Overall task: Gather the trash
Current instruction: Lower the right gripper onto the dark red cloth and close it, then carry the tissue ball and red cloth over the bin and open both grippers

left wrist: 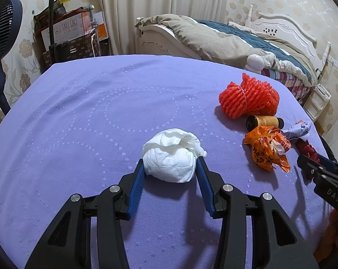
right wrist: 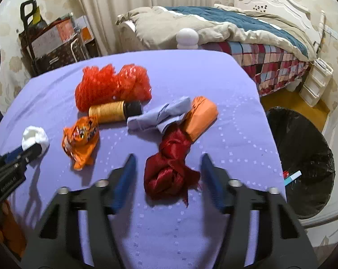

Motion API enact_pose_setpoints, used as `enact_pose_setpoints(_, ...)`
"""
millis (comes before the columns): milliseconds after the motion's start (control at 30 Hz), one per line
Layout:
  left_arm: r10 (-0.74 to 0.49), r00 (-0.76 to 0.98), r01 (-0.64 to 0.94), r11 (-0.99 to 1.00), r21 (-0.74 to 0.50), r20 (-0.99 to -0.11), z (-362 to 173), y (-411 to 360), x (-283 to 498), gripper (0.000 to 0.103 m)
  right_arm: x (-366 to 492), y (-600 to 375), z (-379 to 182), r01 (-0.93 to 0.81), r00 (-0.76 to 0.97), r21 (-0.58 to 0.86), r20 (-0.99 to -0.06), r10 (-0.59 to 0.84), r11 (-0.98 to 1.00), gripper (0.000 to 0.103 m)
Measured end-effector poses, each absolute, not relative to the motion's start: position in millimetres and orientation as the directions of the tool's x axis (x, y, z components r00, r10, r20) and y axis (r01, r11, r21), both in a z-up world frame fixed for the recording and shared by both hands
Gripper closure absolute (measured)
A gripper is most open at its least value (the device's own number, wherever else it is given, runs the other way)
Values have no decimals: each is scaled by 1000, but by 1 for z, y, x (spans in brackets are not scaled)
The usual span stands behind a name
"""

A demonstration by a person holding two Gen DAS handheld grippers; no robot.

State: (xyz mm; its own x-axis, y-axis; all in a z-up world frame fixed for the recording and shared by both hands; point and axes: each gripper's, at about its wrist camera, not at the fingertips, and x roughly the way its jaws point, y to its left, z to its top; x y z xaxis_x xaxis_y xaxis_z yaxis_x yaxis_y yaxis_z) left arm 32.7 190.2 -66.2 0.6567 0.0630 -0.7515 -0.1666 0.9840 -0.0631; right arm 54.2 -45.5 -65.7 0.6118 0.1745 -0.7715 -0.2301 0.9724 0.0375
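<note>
On the purple-clothed tabletop (left wrist: 79, 112) most of the trash still lies out, so the collecting looks early by my reading.

Furthest left, the left claw (left wrist: 170, 168) is pinching a crumpled white tissue wad (left wrist: 172, 154), its blue pads pressed to both sides; the wad sits on the cloth, not yet lifted.

To the right lies the main heap. At the far side is a red foam fruit net (right wrist: 111, 85), with a small brown bottle (right wrist: 115, 112) lying on its side just in front, black cap to the right. Nearer is a crumpled orange plastic wrapper (right wrist: 81, 141). Further right come a wad of pale purple paper (right wrist: 160, 116) and a folded orange packet (right wrist: 200, 116), touching one another.

Nearest, the dark red knotted bag (right wrist: 171, 170) lies between the blue fingers of the right claw (right wrist: 169, 170). That claw stands spread around it: gaps show on both sides, so the pads do not yet press. The bag looks thin, shiny and limp, likely to crush easily.

At the far right, beyond the tabletop edge and lower, stands a bin with a black liner (right wrist: 303, 152); a small red and blue scrap shows at its rim, so perhaps one piece is already in. Seven pieces remain out.
</note>
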Motion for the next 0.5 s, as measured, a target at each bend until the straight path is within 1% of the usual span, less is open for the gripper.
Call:
enact_pose_setpoints(33, 63, 657, -166, 984, -62, -752, -66, 190, 32, 57, 53, -45, -66, -232, 611, 34, -772, 173, 972, 60)
enact_pose_setpoints(100, 65, 656, -166, 984, -60, -752, -67, 189, 32, 57, 50, -46, -66, -239, 610, 34, -773, 178, 970, 71)
enact_pose_setpoints(167, 64, 657, -166, 984, -62, -752, -67, 189, 32, 58, 46, -46, -66, -249, 609, 30, -773, 181, 968, 74)
enact_pose_setpoints(500, 65, 661, -165, 984, -60, -747, -65, 188, 31, 60, 25, -52, -66, -276, 603, 49, -768, 213, 960, 79)
